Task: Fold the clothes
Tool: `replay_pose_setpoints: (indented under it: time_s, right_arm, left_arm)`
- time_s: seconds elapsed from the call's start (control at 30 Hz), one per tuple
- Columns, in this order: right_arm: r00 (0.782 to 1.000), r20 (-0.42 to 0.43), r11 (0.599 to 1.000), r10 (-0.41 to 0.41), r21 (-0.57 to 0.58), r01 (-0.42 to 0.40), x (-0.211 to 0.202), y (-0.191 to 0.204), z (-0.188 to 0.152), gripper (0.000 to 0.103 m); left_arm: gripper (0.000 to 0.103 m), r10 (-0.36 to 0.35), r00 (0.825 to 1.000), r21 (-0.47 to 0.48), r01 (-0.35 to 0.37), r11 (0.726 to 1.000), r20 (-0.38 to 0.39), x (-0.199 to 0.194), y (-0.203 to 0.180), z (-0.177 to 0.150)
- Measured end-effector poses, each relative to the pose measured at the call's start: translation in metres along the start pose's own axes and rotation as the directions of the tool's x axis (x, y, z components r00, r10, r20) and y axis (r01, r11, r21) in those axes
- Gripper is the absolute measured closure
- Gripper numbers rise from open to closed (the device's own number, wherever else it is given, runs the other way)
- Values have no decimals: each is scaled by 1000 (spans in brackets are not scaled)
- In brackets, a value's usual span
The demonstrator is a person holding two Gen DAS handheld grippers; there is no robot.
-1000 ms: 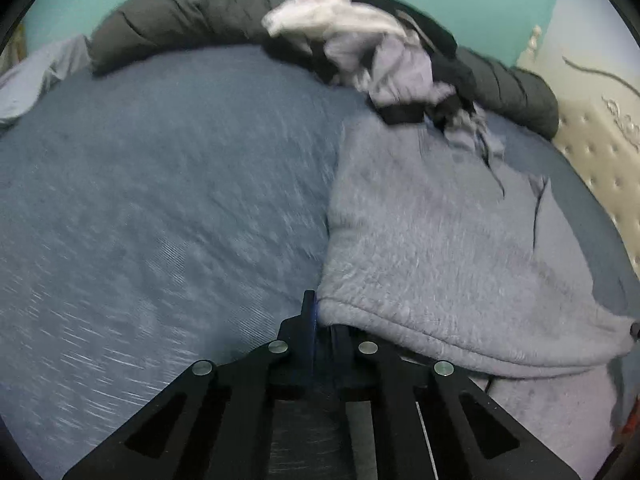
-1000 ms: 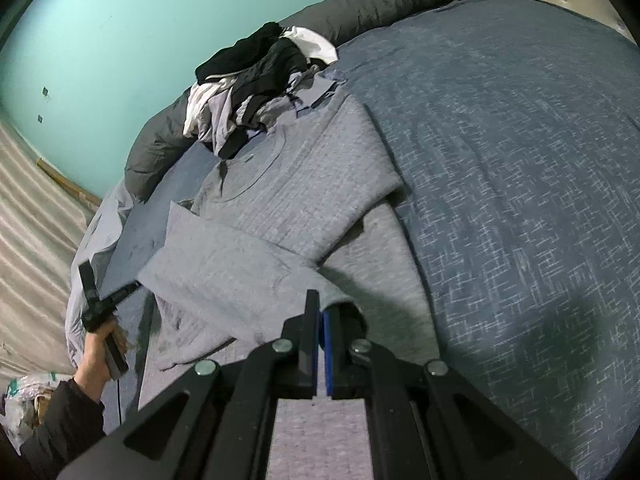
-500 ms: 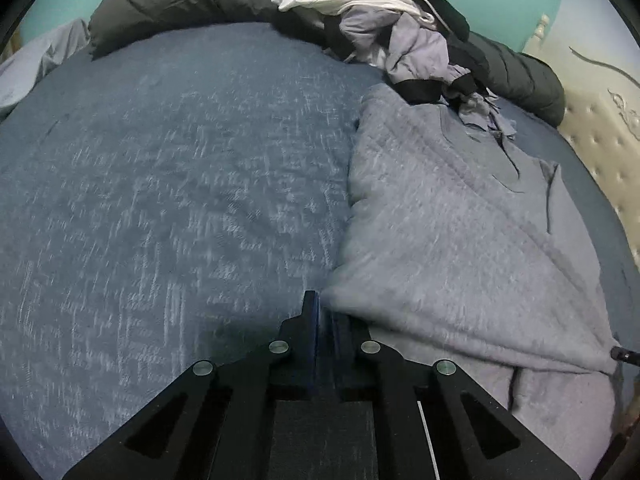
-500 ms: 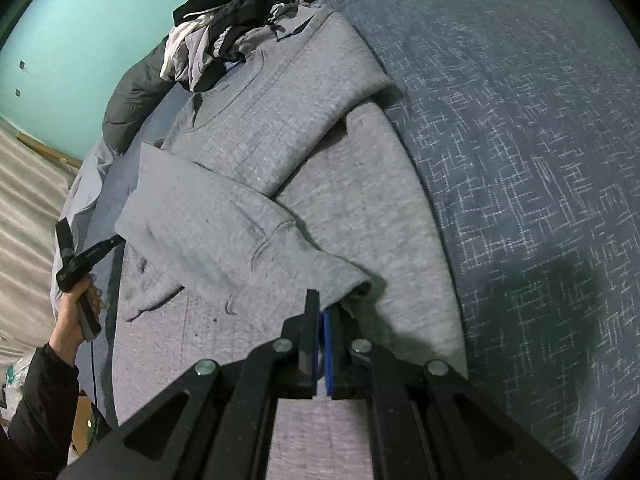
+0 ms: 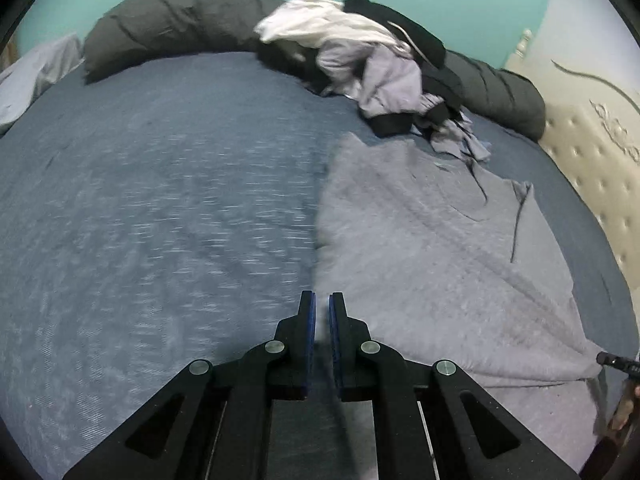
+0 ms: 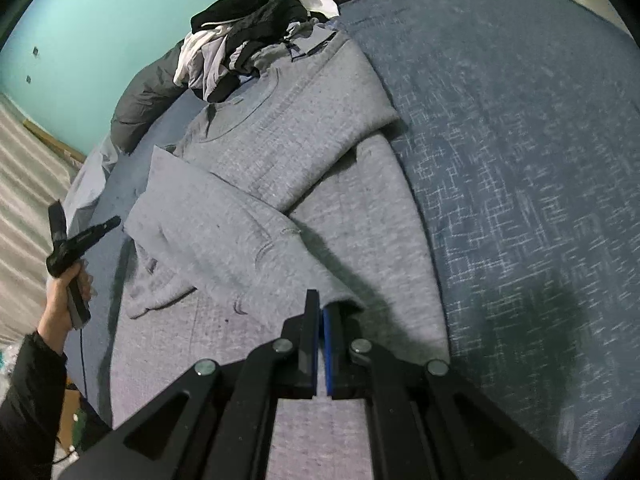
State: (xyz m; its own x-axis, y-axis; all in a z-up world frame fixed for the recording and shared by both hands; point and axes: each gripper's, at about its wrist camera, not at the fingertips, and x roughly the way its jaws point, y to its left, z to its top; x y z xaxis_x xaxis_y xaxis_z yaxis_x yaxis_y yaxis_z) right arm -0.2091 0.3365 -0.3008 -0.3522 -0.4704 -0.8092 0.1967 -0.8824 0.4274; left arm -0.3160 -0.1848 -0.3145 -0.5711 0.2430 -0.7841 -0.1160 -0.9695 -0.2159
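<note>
A grey sweatshirt (image 6: 288, 148) lies flat on the blue bed cover (image 6: 520, 160), both sleeves folded across its body. It also shows in the left wrist view (image 5: 432, 248), right of centre. My left gripper (image 5: 322, 304) is slightly open and empty, just off the sweatshirt's left edge; it also shows at the left of the right wrist view (image 6: 76, 240), held in a hand. My right gripper (image 6: 322, 304) is shut on the cuff of the folded sleeve (image 6: 224, 240), low over the garment.
A pile of black, white and grey clothes (image 5: 372, 64) sits at the far end against a dark rolled duvet (image 5: 172, 20). A tufted cream headboard (image 5: 592, 152) is at the right. A teal wall (image 6: 100, 20) lies beyond the bed.
My left gripper has let go of the sweatshirt's edge and its jaws have parted. My right gripper has carried the sleeve cuff across and down onto the garment.
</note>
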Motion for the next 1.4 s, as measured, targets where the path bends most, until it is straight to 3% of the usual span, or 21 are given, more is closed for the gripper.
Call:
replay_pose_setpoints:
  time_s: [0.1, 0.23, 0.47, 0.57, 0.73, 0.87, 0.97, 1.13, 1.4]
  right_arm:
    - [999, -21, 1000, -25, 1, 25, 4, -5, -2, 101]
    - [997, -48, 998, -58, 2, 58, 9, -11, -5, 101]
    - [995, -88, 999, -45, 19, 47, 7, -16, -4, 101]
    - [997, -48, 996, -65, 63, 68, -11, -21, 4, 100]
    - [999, 15, 996, 47, 74, -48, -17, -8, 19, 100]
    - [990, -5, 987, 138, 78, -137, 26, 17, 28, 100]
    - [977, 6, 967, 213, 140, -211, 57, 27, 37, 100]
    - [970, 14, 967, 241, 84, -242, 85, 56, 41, 100]
    - [983, 17, 983, 182, 25, -183, 102, 54, 27, 100]
  left_arm:
    - [96, 17, 999, 10, -16, 1000, -48, 21, -5, -3]
    - [96, 15, 998, -12, -16, 1000, -55, 33, -5, -7]
    - [96, 9, 999, -7, -9, 1000, -52, 22, -4, 3]
    - [96, 18, 999, 13, -18, 1000, -40, 14, -4, 12]
    - [96, 37, 999, 32, -36, 999, -32, 6, -4, 28]
    - [95, 42, 998, 52, -40, 998, -40, 5, -11, 38]
    - [95, -3, 999, 13, 3, 1000, -44, 10, -13, 49]
    - [95, -52, 998, -75, 48, 996, -43, 22, -8, 69]
    - [95, -3, 997, -12, 2, 1000, -72, 61, -21, 105]
